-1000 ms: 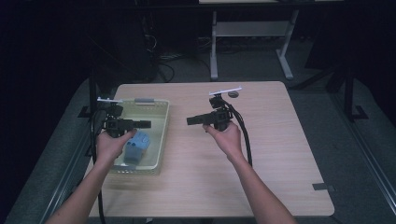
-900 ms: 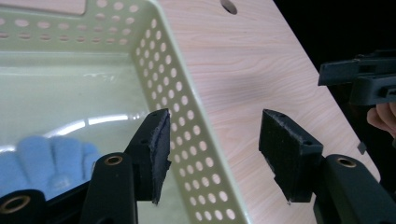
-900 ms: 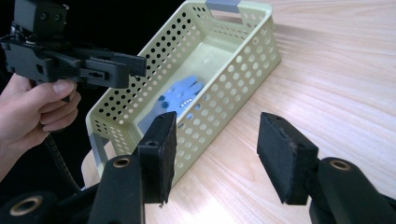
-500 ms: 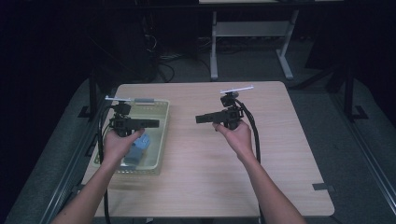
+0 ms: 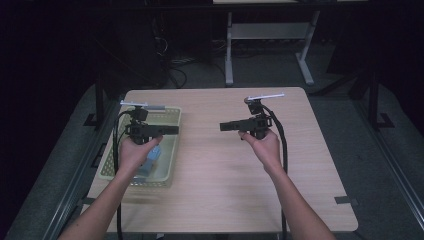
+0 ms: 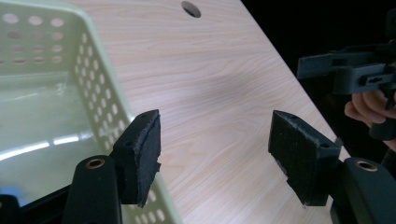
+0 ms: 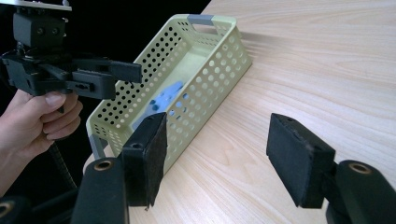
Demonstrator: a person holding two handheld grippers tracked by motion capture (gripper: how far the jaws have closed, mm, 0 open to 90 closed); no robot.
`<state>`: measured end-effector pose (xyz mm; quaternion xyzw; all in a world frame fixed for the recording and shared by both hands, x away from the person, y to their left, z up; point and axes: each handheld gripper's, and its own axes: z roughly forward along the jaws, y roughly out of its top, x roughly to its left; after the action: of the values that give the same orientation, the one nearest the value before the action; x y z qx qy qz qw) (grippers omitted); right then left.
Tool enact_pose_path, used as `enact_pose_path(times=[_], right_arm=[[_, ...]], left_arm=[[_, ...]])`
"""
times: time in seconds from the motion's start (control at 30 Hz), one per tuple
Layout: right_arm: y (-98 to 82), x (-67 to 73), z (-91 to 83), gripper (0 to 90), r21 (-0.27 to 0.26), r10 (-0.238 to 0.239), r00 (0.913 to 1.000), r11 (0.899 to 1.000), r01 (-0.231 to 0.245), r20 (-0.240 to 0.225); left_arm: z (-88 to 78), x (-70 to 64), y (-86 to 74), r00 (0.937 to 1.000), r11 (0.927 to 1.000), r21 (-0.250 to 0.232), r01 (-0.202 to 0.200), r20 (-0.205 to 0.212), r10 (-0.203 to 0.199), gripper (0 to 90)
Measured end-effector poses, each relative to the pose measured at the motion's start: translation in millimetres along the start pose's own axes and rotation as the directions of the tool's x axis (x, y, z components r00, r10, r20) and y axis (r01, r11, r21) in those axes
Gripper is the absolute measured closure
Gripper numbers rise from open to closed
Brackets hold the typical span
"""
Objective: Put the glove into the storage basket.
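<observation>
In the left gripper view the left gripper (image 6: 215, 156) has its two black jaws wide apart with nothing between them; they have just been opening, and bare pale wood shows in the gap. The nine o'clock jaw hangs over the rim of the pale green basket (image 6: 100, 88), whose perforated wall and glossy floor take up the nine o'clock side, with a speck of blue at the bottom corner; a round hole in the table (image 6: 219, 79) sits at twelve o'clock, and the other hand's tool appears at three o'clock. The right gripper (image 7: 217, 156), in the right gripper view, likewise stands wide and empty, its jaws just having been opening over bare tabletop. Beyond them, toward eleven o'clock, this view gives what the left gripper view hides: the basket seen whole from outside, with a grey handle on its far end, and the blue object (image 7: 163, 103) lying on its floor, partly visible through the wall holes. At nine o'clock a hand grips the left tool above the basket's near end. The high view sets both in place: the left gripper (image 5: 172, 131) points toward three o'clock over the basket (image 5: 170, 165) at the table's nine o'clock edge, the blue object (image 5: 151, 157) just past the knuckles toward five o'clock, and the right gripper (image 5: 224, 126) points toward nine o'clock above the middle of the table, well apart from the basket.
</observation>
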<state>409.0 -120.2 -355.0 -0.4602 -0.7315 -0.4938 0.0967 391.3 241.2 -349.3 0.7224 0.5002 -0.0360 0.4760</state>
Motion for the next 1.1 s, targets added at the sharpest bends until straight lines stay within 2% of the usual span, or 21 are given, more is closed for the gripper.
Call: enact_pose_path(times=[0.17,0.33,0.77,0.97,1.1], right_arm=[[-2.2,-5.9,-5.6,37.9,0.008,0.010,0.9999,1.000,-0.010,0.005],[-4.4,-11.1,-12.9,37.1,-0.003,0.020,0.9997,1.000,-0.020,0.011],[-16.5,-26.6,-30.8,33.8,-0.013,0.053,0.9974,0.999,-0.052,0.049],[-23.4,-33.4,-39.0,33.6,-0.025,0.066,0.9965,0.998,-0.065,0.050],[-29.4,-39.9,-43.6,32.5,-0.034,0.097,0.9945,0.995,-0.096,0.038]], left_arm=[[6.2,-1.9,0.0,1.0000,0.9999,0.011,-0.005,0.006,0.005,33.0],[9.9,-6.0,-0.2,0.9999,1.0000,0.000,0.001,0.014,-0.001,32.3],[26.4,-24.2,-2.8,0.9985,0.9994,0.008,-0.035,0.044,0.034,27.2],[32.0,-33.4,-4.7,0.9968,0.9983,0.014,-0.056,0.057,0.055,26.3],[35.4,-39.2,-6.5,0.9958,0.9976,0.008,-0.069,0.061,0.068,26.3]])
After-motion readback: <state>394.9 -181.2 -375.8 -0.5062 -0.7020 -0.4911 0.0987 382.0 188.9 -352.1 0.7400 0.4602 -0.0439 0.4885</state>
